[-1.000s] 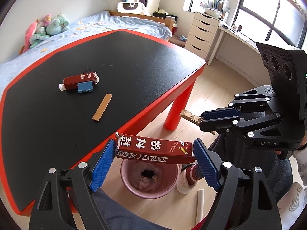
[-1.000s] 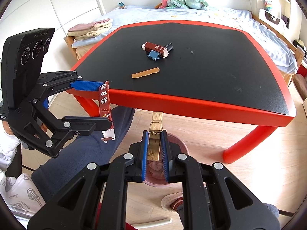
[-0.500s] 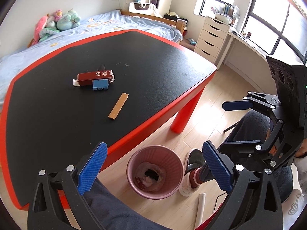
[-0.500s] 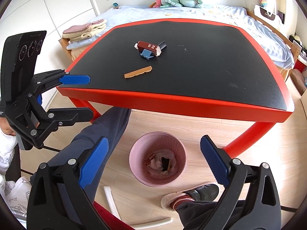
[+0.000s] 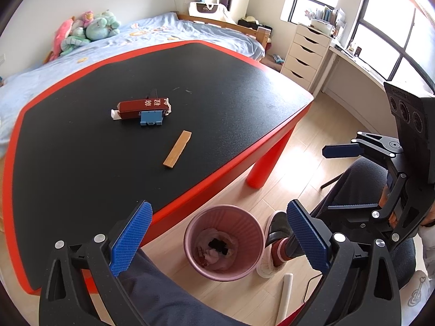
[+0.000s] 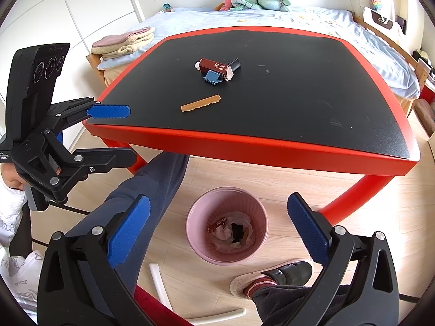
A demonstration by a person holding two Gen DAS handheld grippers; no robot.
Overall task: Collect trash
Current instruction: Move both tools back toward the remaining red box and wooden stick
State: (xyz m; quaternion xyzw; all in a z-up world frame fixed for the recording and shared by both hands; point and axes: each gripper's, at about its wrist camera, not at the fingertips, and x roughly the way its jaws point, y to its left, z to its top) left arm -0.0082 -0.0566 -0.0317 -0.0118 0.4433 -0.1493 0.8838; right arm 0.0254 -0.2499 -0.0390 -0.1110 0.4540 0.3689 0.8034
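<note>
- Looking through the left wrist view first: the left gripper (image 5: 217,241) has its fingers spread wide with nothing between them, hanging over the pink bin (image 5: 224,240) on the floor, just off the near edge of the red-rimmed table (image 5: 233,138).
- Trash left on the table: a tan wooden strip (image 5: 177,149) a little way in from that near edge, and further in a maroon box (image 5: 143,106) touching a blue clip (image 5: 151,118). The strip's long axis runs diagonally, up and away from the fingers, so it's the closer grab.
- The right gripper (image 5: 350,179) shows at the right side, off the table, also gaping and empty.
- Switching to the right wrist view: the right gripper (image 6: 217,236) is wide open over the bin (image 6: 227,233), which already has scraps in it.
- From here the strip (image 6: 200,103) lies almost crosswise, beyond the table's near edge, with the box (image 6: 214,66) and clip (image 6: 211,77) behind it.
- The left gripper (image 6: 114,133) sits right at the table's left corner, so I'd guess it's the nearer one.
</note>
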